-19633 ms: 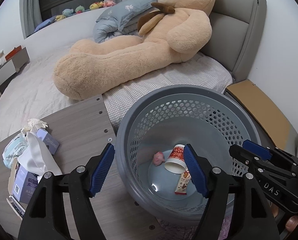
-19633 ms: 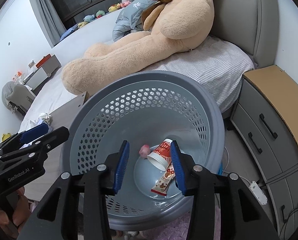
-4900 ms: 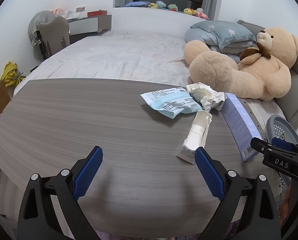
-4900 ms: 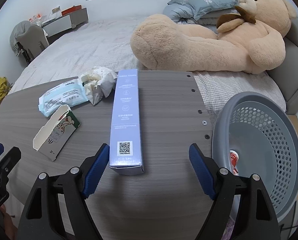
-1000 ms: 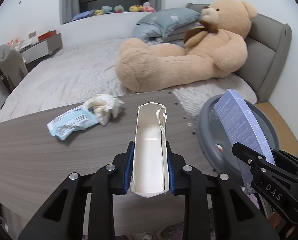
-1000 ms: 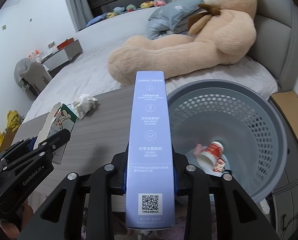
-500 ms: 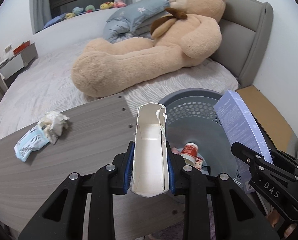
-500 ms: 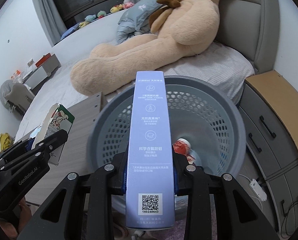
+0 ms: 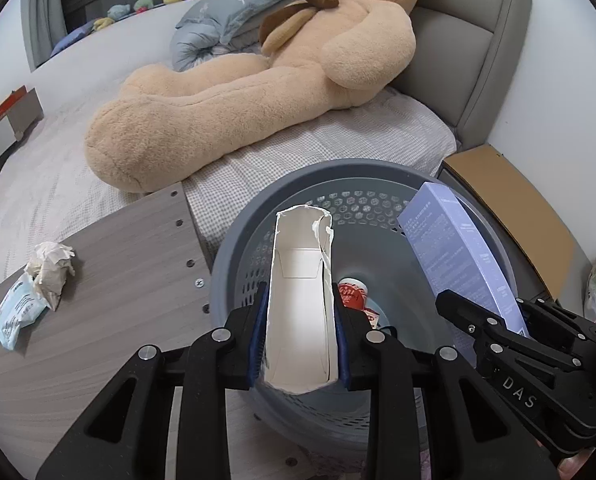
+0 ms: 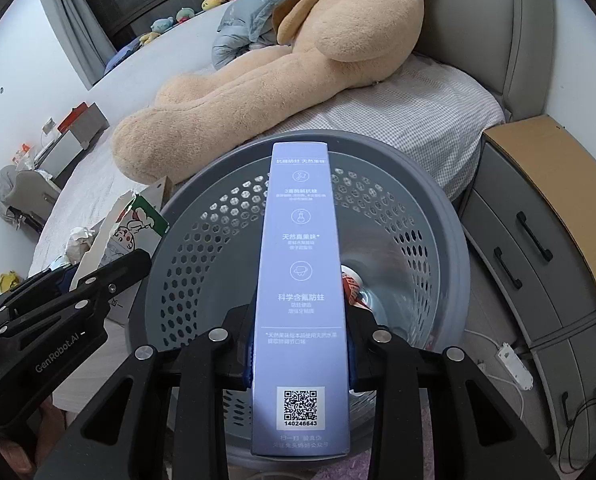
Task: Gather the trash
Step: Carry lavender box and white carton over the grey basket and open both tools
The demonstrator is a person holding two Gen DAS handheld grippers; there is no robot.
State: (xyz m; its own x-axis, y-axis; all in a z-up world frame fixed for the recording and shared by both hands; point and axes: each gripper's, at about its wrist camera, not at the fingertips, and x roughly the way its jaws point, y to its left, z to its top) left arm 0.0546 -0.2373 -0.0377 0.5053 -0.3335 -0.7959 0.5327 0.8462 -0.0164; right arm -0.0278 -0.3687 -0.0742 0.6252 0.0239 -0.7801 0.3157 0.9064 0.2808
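While poised over the grey basket (image 9: pixel 234 248), left tongs (image 9: pixel 300 344) clamped on torn white carton (image 9: pixel 299 300), right tongs (image 10: pixel 300 344) clamped on long lilac box (image 10: pixel 299 280), crumpled tissue (image 9: pixel 52 268) and blue wrapper (image 9: pixel 18 312) lying on bench (image 9: pixel 110 304).

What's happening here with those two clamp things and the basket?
A person is clearing trash with a handheld gripper in each hand. The left gripper is shut on a torn white carton, and the right gripper is shut on a long purple box. Both are held over the open grey basket, which already holds a red cup. A crumpled tissue and a blue packet are on the table.
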